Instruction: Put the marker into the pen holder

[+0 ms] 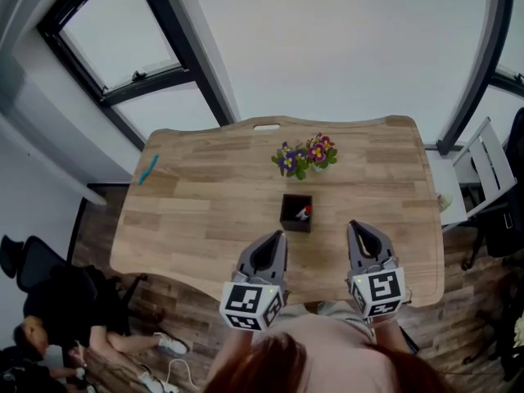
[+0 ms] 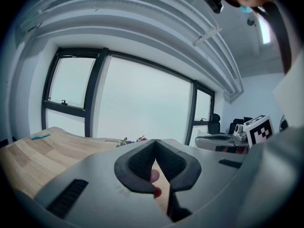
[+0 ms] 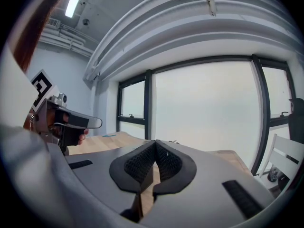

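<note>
A black square pen holder [image 1: 295, 212] stands mid-table with a white and red marker [image 1: 303, 212] inside it. My left gripper [image 1: 278, 235] hovers just in front of the holder, a little to its left, jaws shut with nothing held. In the left gripper view the jaws meet at their tips [image 2: 155, 141], and a pink and red bit of the marker [image 2: 156, 191] shows through the gap below. My right gripper [image 1: 354, 224] is to the holder's right, near the table's front edge, also shut and empty [image 3: 155, 142].
A small pot of purple and red flowers [image 1: 307, 155] sits behind the holder. A teal pen-like object [image 1: 147, 169] lies at the wooden table's [image 1: 205, 219] far left edge. A white chair [image 1: 483, 170] stands at the right. A person in black [image 1: 49, 318] is at the lower left.
</note>
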The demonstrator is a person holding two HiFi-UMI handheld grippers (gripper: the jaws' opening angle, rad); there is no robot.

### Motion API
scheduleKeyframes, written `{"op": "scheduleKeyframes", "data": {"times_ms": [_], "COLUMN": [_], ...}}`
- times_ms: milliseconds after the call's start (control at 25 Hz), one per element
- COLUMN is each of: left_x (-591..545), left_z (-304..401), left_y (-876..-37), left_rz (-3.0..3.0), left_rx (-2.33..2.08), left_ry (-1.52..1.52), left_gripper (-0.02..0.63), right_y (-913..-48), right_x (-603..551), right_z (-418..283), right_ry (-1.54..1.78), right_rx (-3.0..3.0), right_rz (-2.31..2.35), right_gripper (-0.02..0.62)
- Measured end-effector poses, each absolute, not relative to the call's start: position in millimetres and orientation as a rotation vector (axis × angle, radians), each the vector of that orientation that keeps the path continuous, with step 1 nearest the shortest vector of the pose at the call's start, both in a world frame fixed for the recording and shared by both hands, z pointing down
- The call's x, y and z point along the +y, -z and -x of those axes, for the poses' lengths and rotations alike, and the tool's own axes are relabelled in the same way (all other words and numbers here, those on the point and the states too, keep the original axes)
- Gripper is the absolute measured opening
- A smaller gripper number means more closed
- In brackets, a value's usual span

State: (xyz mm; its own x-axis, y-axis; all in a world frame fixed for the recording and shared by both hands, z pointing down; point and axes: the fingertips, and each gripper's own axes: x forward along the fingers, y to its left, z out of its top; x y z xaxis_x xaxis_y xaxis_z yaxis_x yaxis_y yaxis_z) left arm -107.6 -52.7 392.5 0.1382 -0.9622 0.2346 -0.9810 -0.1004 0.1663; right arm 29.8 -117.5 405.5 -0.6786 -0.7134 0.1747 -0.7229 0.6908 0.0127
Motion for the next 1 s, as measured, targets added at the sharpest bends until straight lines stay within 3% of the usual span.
{"op": "scheduleKeyframes", "data": {"times_ms": [1000], "left_x": [-83], "left_z": [130], "left_y": [-401], "left_rz": [-2.152], "left_rx": [-1.851], "left_ry": [-0.065], "left_gripper": [0.002], "right_y": [-417], "right_x": [-138], "right_z": [-6], "right_ry": [-0.080], "right_rx": [-2.669], "right_rz": [-1.167], "right_gripper": [0.000]}}
